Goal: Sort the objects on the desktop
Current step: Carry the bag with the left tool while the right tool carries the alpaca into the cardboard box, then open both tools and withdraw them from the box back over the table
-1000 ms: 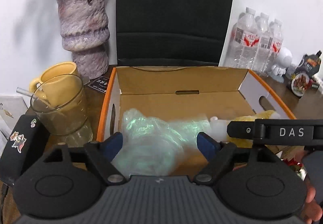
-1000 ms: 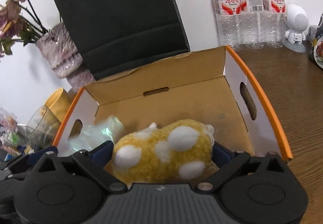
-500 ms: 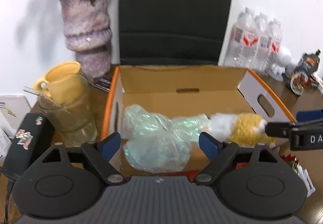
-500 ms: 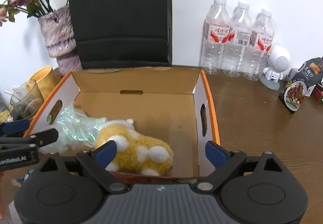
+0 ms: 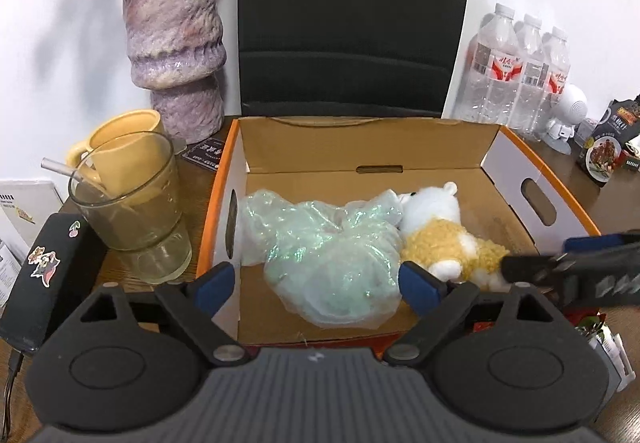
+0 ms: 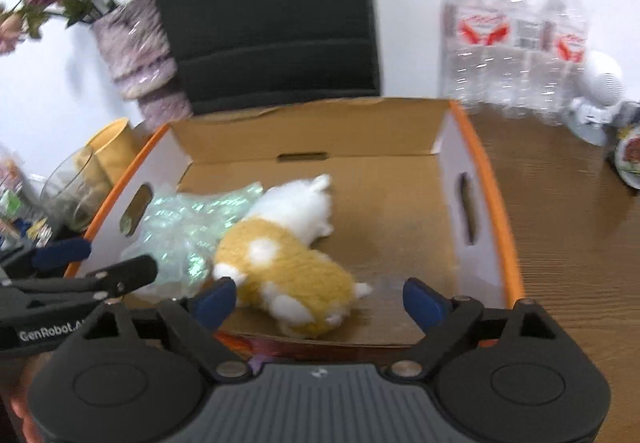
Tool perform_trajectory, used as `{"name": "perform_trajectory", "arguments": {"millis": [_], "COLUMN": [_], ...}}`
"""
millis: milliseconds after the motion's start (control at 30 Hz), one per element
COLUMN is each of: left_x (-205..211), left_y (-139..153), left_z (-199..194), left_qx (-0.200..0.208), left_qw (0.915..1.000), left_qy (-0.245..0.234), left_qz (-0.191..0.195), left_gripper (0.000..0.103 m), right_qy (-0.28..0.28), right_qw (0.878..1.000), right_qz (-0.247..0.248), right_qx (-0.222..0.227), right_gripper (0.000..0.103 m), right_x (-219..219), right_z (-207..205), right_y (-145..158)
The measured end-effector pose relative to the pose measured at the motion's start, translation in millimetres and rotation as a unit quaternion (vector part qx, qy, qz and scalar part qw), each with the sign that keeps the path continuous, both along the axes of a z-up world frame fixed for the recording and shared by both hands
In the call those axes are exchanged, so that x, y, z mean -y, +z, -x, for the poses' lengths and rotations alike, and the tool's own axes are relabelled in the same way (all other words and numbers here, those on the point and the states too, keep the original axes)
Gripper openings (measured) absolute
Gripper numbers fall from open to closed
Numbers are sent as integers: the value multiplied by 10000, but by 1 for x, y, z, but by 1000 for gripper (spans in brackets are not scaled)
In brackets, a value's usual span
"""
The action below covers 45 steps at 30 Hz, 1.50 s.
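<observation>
In the left wrist view, we are holding our left gripper with its fingers spread wide and nothing between them, just at the near wall of the cardboard box. Inside the box, a crumpled iridescent plastic bag is lying on the left part of the floor, and a yellow and white plush toy is lying just beside it on the right, touching it. Our right gripper is showing at the right edge, blurred, near the toy. To the left of the box, a glass cup with a straw is standing on the wooden surface, with a yellow mug behind it and a purple vase with flowers further back. Three water bottles are standing at the right, by the wall

In the right wrist view, which is blurred, we are keeping the fingers of our right gripper wide apart too, gripping nothing, just before the near edge of the box. The plush toy is resting on the box floor between the bag and the bare right half. Our left gripper is appearing at the left, near the box wall
</observation>
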<state>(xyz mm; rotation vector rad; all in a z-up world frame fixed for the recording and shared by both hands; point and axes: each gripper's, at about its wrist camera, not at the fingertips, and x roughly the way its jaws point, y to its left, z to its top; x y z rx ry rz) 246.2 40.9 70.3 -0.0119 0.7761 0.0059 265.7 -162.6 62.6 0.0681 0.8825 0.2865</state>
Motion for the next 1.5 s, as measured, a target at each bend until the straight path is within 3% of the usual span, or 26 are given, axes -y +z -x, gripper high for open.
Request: {"name": "perform_trajectory", "arguments": {"millis": [167,567,700,900,1100,1200,1333,1500], "left_x": [0,3,10,19,18,21,27,29], "left_y": [-3,-4,26,62,16,-17,-48,-57], "left_z": [-3,-2,40,114,216,250,271,283], "left_qx": [-88,-227,329,1130,1428,1256,949,955], "left_qw": [9999,9997,9994,9933,9898,9919,9953,9954], "left_qy": [81,85,-4,-105,13,34,71,-56], "left_qz": [-11,22,-79,-199,15,172,180,-3], "left_gripper": [101,103,103,103,103,103,103,103], "right_qy": [-186,-222,-258,-168,-459,-314,-126,-189], "right_qw": [9997,9988,9993,9962,9892,9897,9919,9930], "right_qz": [134,347,288,84,-248,-224,78,440], "right_qx": [-121,-258,-8,855,1373,1376,1261,1080], "right_gripper": [92,97,97,98,103,103,103,103], "right_x": [12,6,6,17,37,40,31,26], "right_z": [1,3,20,103,194,237,271,288], "right_y": [3,-3,16,51,11,-17,-48,-71]}}
